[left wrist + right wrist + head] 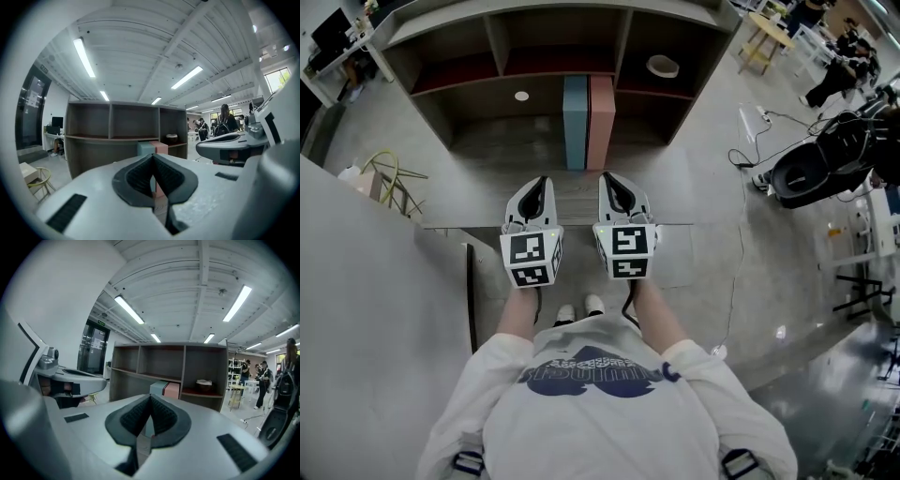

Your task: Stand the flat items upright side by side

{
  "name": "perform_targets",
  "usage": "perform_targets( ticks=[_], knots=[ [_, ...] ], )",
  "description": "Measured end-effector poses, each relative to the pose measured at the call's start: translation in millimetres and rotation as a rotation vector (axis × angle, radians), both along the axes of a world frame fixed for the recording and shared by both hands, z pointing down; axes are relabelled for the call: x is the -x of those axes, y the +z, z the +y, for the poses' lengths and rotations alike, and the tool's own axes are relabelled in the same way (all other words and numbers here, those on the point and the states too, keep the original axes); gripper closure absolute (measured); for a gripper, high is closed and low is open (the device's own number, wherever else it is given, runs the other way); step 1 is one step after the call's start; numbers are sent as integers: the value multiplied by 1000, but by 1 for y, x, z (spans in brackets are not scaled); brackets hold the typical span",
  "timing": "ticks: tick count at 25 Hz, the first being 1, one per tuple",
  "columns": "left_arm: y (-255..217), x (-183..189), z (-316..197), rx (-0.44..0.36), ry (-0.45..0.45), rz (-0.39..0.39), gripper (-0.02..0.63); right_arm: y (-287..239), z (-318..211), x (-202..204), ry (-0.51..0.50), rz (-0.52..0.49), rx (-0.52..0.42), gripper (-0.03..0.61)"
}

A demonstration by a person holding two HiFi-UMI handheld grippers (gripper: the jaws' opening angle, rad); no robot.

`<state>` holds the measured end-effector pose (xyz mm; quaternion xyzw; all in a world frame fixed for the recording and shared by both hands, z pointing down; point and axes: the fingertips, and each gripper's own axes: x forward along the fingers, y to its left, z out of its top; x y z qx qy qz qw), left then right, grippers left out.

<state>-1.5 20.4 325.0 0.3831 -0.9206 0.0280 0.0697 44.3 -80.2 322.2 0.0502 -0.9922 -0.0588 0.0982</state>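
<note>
You are holding the left claw (540, 185) and the right claw (616, 185) side by side in front of you, both pointing at the open shelf (450, 86). Each claw is pressed together with nothing between its pads, and both are hanging well short of the shelf. The two flat items are standing upright in the lower middle bay: the blue panel (575, 122) on the left and the pink panel (601, 120) on the right, their sides touching. A pale bowl (662, 66) is sitting in the right-hand bay, apart from the panels.
</note>
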Motion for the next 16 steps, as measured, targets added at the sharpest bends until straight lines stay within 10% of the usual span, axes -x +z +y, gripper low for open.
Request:
perform_targets(
  ticks=[16],
  knots=[
    [10,22,-20,27,-25,17,607,-4,-29,12,-10,-18,-17,581]
  ],
)
